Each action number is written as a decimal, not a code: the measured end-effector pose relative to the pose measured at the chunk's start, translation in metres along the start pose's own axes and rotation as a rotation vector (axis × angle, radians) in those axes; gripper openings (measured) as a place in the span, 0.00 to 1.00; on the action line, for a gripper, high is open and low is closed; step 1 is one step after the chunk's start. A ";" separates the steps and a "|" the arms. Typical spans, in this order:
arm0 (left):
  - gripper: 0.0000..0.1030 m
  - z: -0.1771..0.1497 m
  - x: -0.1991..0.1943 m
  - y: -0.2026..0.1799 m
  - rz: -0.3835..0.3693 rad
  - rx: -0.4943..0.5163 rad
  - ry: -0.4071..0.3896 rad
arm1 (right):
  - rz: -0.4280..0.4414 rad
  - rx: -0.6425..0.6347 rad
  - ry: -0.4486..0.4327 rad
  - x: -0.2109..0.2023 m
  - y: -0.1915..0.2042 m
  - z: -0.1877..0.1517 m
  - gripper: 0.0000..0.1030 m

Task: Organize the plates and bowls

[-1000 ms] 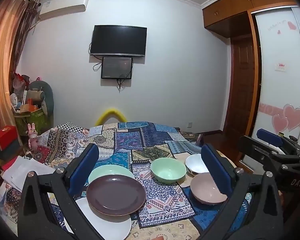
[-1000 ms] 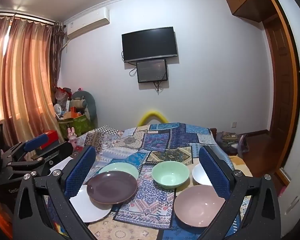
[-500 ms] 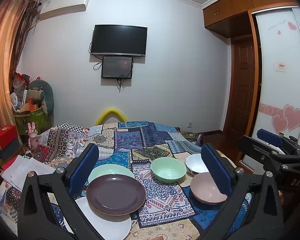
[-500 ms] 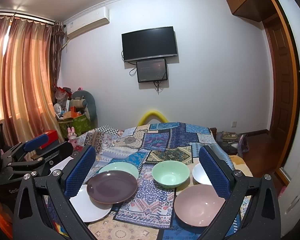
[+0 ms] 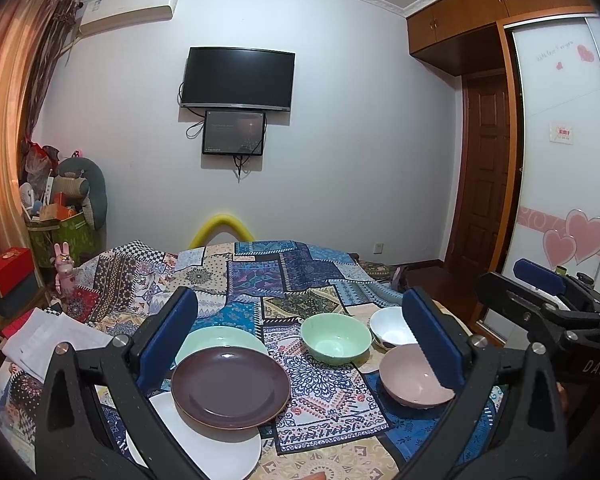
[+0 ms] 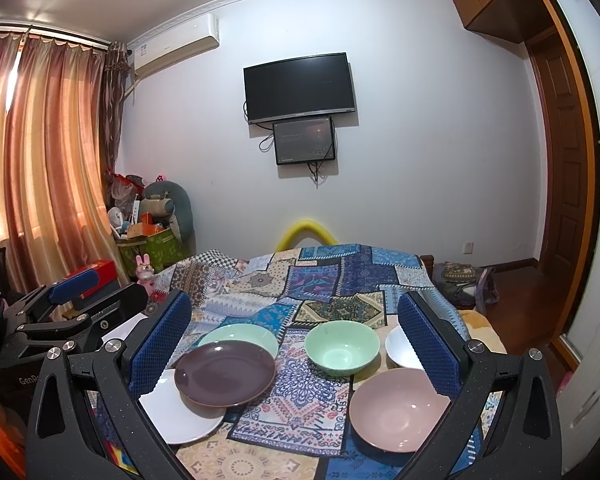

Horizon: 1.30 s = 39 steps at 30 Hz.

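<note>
Both pairs of fingers are gaping wide and holding nothing. The left gripper (image 5: 300, 344) and right gripper (image 6: 296, 344) are hovering above a patchwork-covered tabletop (image 6: 320, 280). A brown plate (image 5: 230, 386) is overlapping a white plate (image 5: 204, 440) at 7 o'clock and a green plate (image 5: 220, 338). A green bowl (image 5: 336, 338) is sitting centrally, a white bowl (image 5: 390, 326) at 2 o'clock, a pink bowl (image 6: 400, 410) at 4 o'clock.

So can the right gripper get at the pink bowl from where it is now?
Probably yes: the right gripper is open and holds nothing, and the pink bowl sits uncovered at the near right, with nothing stacked in it.
</note>
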<state>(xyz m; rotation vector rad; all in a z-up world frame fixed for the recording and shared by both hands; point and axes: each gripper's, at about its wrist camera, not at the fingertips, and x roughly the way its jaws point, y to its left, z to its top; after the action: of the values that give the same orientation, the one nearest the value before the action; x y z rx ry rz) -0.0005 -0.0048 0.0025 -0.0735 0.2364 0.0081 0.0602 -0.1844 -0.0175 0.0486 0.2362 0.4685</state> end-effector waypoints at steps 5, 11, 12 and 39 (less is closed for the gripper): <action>1.00 -0.001 0.000 0.001 -0.003 -0.006 0.002 | 0.000 0.000 0.000 -0.001 0.000 0.001 1.00; 1.00 -0.001 0.000 0.002 -0.004 -0.006 0.003 | -0.001 0.001 0.000 -0.001 0.000 0.001 1.00; 1.00 -0.001 0.000 0.002 -0.004 -0.006 0.003 | 0.000 0.001 0.001 -0.001 0.000 0.001 1.00; 1.00 -0.015 0.035 0.029 0.007 -0.029 0.071 | 0.009 0.000 0.076 0.036 0.010 -0.012 1.00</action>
<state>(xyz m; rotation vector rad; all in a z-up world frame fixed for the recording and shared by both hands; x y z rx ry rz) 0.0300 0.0227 -0.0220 -0.1016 0.3073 0.0155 0.0841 -0.1589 -0.0357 0.0315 0.3108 0.4800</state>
